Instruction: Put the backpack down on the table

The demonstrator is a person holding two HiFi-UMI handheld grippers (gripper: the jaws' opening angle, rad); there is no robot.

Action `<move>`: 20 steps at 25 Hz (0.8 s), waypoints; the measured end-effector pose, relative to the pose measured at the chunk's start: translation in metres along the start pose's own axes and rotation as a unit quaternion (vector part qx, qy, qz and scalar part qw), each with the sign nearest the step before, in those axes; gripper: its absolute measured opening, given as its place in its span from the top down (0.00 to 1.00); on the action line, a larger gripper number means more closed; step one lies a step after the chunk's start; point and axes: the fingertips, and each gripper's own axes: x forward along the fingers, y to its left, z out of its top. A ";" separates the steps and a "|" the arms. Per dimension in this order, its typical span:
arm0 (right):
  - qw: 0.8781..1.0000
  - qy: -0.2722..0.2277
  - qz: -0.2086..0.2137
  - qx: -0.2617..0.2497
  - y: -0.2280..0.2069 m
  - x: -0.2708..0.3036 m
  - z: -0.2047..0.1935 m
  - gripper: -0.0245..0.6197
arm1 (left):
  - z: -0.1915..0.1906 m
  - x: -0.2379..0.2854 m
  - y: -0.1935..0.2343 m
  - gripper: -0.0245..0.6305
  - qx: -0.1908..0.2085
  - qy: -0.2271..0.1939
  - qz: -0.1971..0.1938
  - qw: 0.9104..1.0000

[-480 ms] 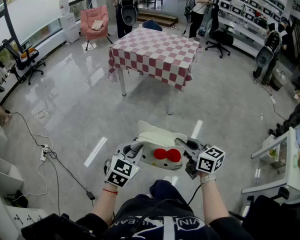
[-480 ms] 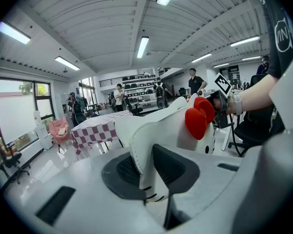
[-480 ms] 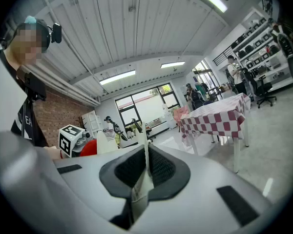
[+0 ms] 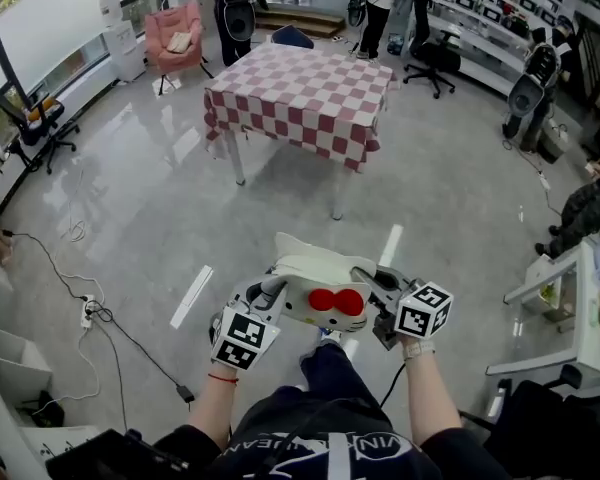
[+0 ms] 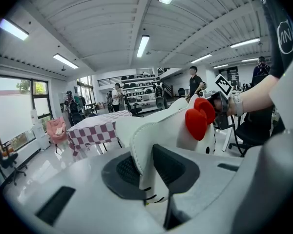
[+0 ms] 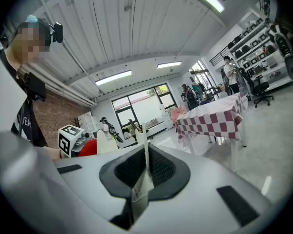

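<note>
The left gripper (image 4: 268,296) and the right gripper (image 4: 378,298) sit at the lower middle of the head view and carry a white cat-face backpack (image 4: 315,286) between them. It hangs in the air above the floor (image 4: 140,208), well apart from the table (image 4: 300,93) (the one under a red-and-white checked cloth) in the upper middle of the frame. From above the bag covers both sets of jaws, and only the gripper views show them. In the left gripper view the jaws pinch a thick, stitched white edge of the backpack (image 5: 151,140). Its red bow (image 5: 199,117) lies up to the right, and the right gripper's marker cube (image 5: 223,84) is beyond that. In the right gripper view the jaws are pressed onto a thin white strip of the bag (image 6: 145,162), and the left gripper's marker cube (image 6: 68,139) shows at the left. The floor is pale, glossy grey. A black cable (image 4: 130,340) and a white power strip (image 4: 88,310) lie on it at the lower left, with a white tape strip (image 4: 191,296) just right of them. A pink armchair (image 4: 173,36) stands at the upper left and a black office chair (image 4: 35,118) at the left edge. People (image 4: 378,13) stand past the table at the top, and shelves (image 4: 480,13) line the upper right.
</note>
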 end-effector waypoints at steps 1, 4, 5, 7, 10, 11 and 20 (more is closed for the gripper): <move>1.000 -0.001 0.001 0.001 -0.006 0.003 0.002 0.95 | 0.002 0.006 0.003 0.86 -0.001 0.000 -0.001 1.000; 1.000 -0.001 0.001 0.003 -0.023 0.012 0.008 0.95 | 0.006 0.022 0.014 0.86 -0.004 0.002 -0.001 1.000; 1.000 -0.001 0.001 0.003 -0.029 0.016 0.012 0.95 | 0.008 0.029 0.019 0.86 -0.005 0.002 0.000 1.000; 1.000 -0.001 0.003 0.001 -0.045 0.025 0.020 0.95 | 0.015 0.044 0.030 0.86 -0.006 0.001 0.002 1.000; 1.000 -0.002 0.007 0.000 -0.072 0.038 0.032 0.95 | 0.023 0.070 0.044 0.86 -0.007 0.003 0.002 1.000; 1.000 -0.001 0.008 -0.001 -0.081 0.041 0.037 0.95 | 0.027 0.079 0.048 0.86 -0.009 0.004 0.002 1.000; 1.000 0.008 0.013 0.007 -0.155 0.071 0.071 0.95 | 0.055 0.153 0.085 0.86 -0.017 0.015 0.003 1.000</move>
